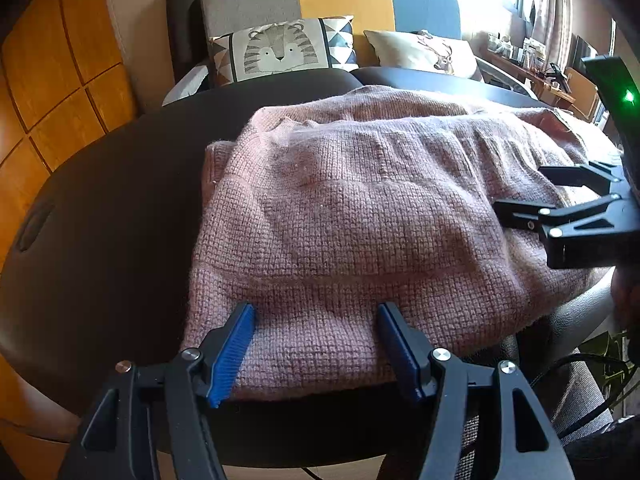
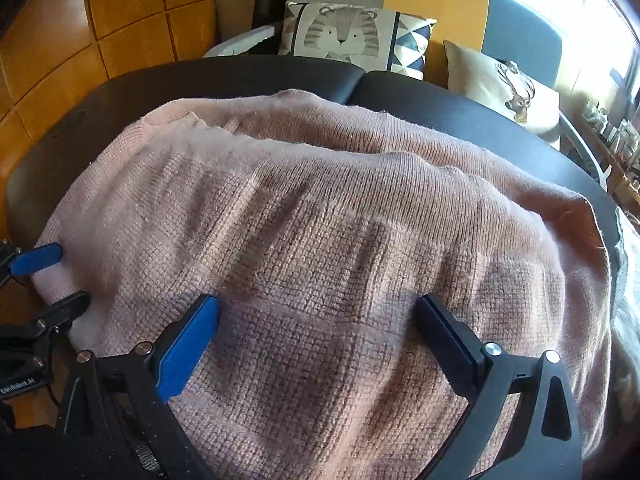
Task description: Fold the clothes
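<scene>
A pink knitted sweater lies folded over in layers on a dark round table. My left gripper stands open at the sweater's near edge, its blue pads wide apart over the knit and pinching nothing. In the left wrist view my right gripper reaches in from the right, low over the cloth. In the right wrist view the right gripper is open above the middle of the sweater, with only flat knit between its fingers. The left gripper shows there at the sweater's left edge.
Behind the table is a sofa with a tiger cushion and a deer cushion. Orange wooden panels stand at the left. A grey chair seat and a plant are at the lower right. A cluttered shelf lines the window.
</scene>
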`<state>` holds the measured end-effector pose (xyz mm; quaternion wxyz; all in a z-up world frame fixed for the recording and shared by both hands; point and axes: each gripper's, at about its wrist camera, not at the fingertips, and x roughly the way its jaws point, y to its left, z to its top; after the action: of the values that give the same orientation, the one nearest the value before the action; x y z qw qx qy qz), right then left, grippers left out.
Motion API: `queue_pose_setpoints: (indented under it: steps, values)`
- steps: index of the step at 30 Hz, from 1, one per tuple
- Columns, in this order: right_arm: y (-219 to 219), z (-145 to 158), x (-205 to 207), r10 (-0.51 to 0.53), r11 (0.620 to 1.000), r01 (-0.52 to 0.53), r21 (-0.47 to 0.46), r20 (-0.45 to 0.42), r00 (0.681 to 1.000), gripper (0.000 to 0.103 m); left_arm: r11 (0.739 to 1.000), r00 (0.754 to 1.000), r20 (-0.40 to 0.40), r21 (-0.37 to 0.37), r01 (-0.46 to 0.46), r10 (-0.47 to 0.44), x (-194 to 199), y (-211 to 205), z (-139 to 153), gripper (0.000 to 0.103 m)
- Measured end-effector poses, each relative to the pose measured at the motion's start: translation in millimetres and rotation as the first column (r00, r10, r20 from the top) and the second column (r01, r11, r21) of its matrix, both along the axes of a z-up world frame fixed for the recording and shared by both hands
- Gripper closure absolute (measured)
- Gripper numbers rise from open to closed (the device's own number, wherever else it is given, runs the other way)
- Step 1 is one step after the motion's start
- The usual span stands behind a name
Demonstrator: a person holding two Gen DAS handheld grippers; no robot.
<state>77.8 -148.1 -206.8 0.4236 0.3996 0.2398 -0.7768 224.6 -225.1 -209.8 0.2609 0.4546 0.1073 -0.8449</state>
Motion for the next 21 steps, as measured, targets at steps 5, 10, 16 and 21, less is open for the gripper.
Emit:
queue_pose_setpoints:
  steps: [5, 10, 16, 21]
  values:
    - [5.2, -2.2, 2.1, -0.001, 1.000, 0.001, -0.014, -0.013, 1.000, 0.000, 1.000, 0.999, -0.040, 0.011, 0.009, -0.008, -7.8, -2.8, 17.4, 0.038]
    - [1.7, -3.5, 4.1, -0.004, 1.000, 0.003, -0.025, -0.024, 1.000, 0.000, 0.999, 0.998, -0.062, -0.027, 0.022, -0.023, -35.0, -14.7, 30.4, 0.038]
    - [0.2, -4.6, 3.0, -0.001, 1.000, 0.000, -0.031, -0.029, 1.000, 0.000, 1.000, 1.000, -0.013, -0.020, -0.016, 0.016, -64.6, -39.8, 16.8, 0.038]
    - [0.6, -2.6, 2.2, 0.005, 1.000, -0.006, -0.027, -0.030, 1.000, 0.000, 0.999, 0.999, -0.040, 0.041, -0.026, 0.027, -60.2, -57.1, 6.3, 0.035]
